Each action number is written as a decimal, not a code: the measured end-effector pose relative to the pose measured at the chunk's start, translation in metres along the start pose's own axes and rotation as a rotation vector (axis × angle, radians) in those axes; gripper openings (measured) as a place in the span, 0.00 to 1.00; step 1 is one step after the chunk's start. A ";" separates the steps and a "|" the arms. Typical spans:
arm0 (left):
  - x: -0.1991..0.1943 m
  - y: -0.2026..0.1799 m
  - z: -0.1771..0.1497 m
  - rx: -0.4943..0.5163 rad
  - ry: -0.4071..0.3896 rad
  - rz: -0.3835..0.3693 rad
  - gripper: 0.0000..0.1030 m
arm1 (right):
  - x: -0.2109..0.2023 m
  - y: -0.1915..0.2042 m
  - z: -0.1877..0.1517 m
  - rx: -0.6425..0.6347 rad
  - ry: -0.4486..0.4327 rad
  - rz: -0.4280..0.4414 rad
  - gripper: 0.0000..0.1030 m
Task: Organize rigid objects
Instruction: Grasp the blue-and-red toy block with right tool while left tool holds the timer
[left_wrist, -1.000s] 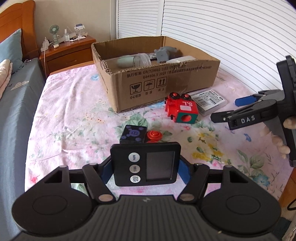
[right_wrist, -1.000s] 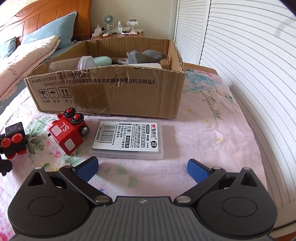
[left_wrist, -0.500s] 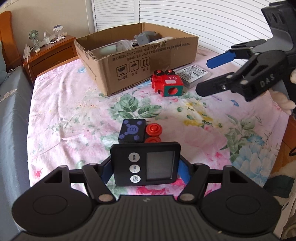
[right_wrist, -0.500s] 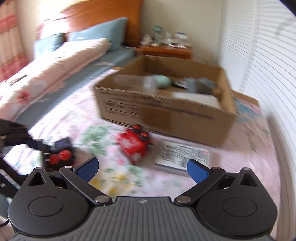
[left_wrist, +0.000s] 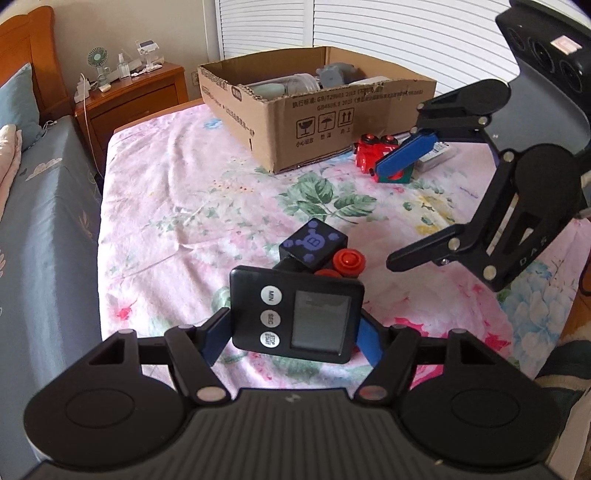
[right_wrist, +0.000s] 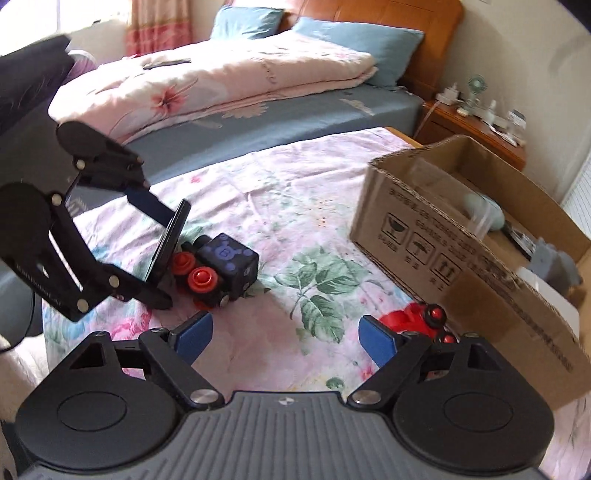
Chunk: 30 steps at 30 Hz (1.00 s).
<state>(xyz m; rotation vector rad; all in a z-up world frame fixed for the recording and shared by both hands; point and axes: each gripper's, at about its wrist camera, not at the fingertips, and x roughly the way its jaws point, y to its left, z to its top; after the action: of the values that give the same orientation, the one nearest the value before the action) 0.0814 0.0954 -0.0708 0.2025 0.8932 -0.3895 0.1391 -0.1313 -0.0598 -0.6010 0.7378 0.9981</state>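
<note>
Right tool (right_wrist: 284, 338) nearer timer (left_wrist: 295, 319)

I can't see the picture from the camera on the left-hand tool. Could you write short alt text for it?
The left gripper is shut on a black digital timer above a floral bedspread. Just beyond lies a black toy train; the open right gripper hangs to its right, and farther back stand a red toy train and a cardboard box.
</note>
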 end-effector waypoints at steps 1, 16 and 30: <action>0.000 0.001 0.000 0.007 -0.001 -0.005 0.69 | 0.002 0.002 0.002 -0.038 0.007 0.010 0.85; 0.004 0.007 0.005 0.144 0.028 -0.094 0.68 | 0.036 0.024 0.043 -0.437 0.052 0.212 0.80; 0.004 0.009 0.004 0.062 0.022 -0.052 0.67 | 0.025 0.031 0.033 -0.295 0.067 0.152 0.56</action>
<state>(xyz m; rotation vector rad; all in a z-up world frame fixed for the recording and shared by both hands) 0.0905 0.1009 -0.0712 0.2409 0.9098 -0.4643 0.1287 -0.0810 -0.0622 -0.8467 0.7078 1.2448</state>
